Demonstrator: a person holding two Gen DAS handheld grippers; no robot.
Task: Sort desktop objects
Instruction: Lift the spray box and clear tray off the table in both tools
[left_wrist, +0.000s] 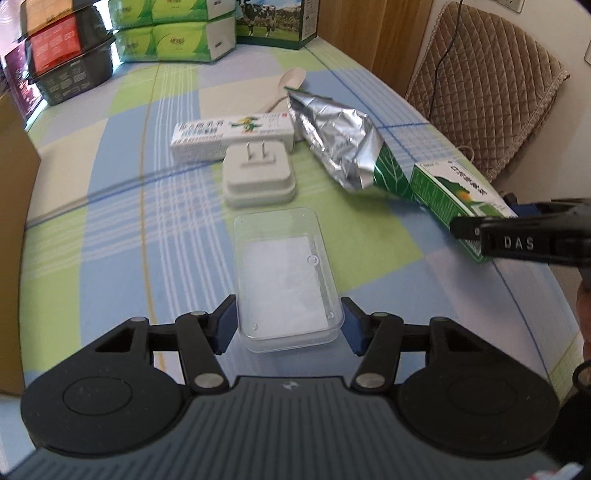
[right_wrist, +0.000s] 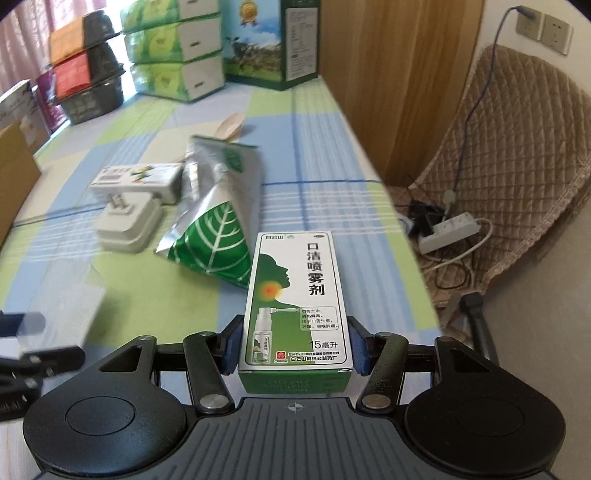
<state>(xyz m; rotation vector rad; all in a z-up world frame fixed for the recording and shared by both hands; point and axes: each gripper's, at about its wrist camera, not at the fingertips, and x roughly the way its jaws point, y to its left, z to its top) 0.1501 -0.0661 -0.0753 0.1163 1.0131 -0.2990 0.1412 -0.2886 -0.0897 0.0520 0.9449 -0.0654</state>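
A clear plastic tray (left_wrist: 286, 280) lies on the checked cloth straight ahead in the left wrist view. My left gripper (left_wrist: 290, 328) has its blue pads pressed on the tray's near end from both sides. My right gripper (right_wrist: 293, 345) is shut on a green-and-white spray box (right_wrist: 295, 295). That box (left_wrist: 458, 192) hangs at the right, above the cloth, with the right gripper (left_wrist: 480, 240) on it. Behind the tray sit a white plug adapter (left_wrist: 258, 177), a white ointment box (left_wrist: 232, 136), a crumpled foil pouch (left_wrist: 340, 144) and a pale spoon (left_wrist: 291, 81).
Green tissue packs (left_wrist: 173, 37), black lidded containers (left_wrist: 70, 66) and a cow-print carton (left_wrist: 273, 22) line the table's far edge. A cardboard box (left_wrist: 14, 221) stands at the left. A quilted chair (right_wrist: 517, 166) and a power strip (right_wrist: 450, 229) are off the table's right edge.
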